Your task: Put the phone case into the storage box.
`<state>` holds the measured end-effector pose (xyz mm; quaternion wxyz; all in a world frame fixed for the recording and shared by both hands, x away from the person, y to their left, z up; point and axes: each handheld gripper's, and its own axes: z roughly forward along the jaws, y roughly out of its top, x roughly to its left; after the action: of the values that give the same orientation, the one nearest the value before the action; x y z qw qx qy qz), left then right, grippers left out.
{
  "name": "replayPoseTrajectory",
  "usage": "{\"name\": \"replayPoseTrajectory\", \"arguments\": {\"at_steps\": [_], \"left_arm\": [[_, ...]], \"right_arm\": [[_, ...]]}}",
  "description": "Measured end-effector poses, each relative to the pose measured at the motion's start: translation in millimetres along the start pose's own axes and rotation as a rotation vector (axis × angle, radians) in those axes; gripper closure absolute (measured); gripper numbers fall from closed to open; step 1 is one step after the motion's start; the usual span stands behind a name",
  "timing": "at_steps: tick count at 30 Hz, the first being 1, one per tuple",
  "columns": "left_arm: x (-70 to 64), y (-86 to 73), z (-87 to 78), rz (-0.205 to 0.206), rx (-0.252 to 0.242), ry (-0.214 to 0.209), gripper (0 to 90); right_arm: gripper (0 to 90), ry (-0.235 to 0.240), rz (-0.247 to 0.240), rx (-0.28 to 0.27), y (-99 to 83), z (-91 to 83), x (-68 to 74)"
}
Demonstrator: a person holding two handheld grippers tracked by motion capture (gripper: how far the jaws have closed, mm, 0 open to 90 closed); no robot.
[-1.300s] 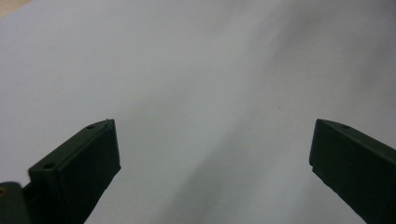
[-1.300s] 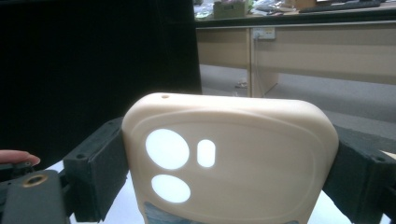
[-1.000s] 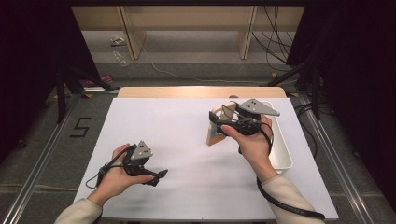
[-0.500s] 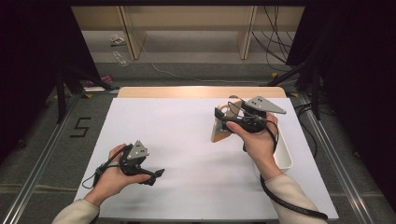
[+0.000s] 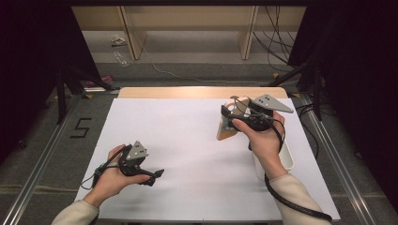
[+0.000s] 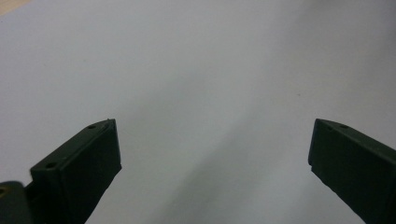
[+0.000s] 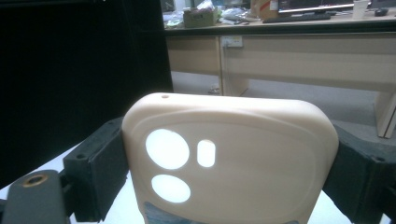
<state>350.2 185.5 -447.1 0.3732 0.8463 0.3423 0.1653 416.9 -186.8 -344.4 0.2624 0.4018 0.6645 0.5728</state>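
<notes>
Your right gripper [image 5: 231, 118] is clamped on a cream phone case [image 7: 229, 158], its jaws pressing the case's two long sides. In the right gripper view the case stands upright between them, with two round camera cut-outs and a small oblong one near its top. From the high view you hold the case lifted above the white table [image 5: 187, 140] at about 2 o'clock, its lower end pointing down toward the sheet. A white bin [image 5: 286, 161] sits at 4 o'clock, partly under your right forearm. Your left gripper [image 5: 155, 174] rests low at 8 o'clock, jaws spread wide apart with nothing between them, pointing toward 3 o'clock.
</notes>
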Motion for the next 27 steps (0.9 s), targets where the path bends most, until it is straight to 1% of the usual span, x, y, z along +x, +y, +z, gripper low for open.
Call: {"name": "replayPoseTrajectory", "arguments": {"at_steps": [13, 27], "left_arm": [[1.5, -0.9, -0.3, -0.003, 0.002, 0.003, 2.1], [2.1, -1.2, 0.0, -0.007, 0.003, 0.004, 2.2]], "right_arm": [[12.4, -0.034, -0.006, -0.006, 3.4, -4.1, -7.6], [12.4, -0.056, -0.002, -0.018, 7.1, -8.5, -13.9]]}}
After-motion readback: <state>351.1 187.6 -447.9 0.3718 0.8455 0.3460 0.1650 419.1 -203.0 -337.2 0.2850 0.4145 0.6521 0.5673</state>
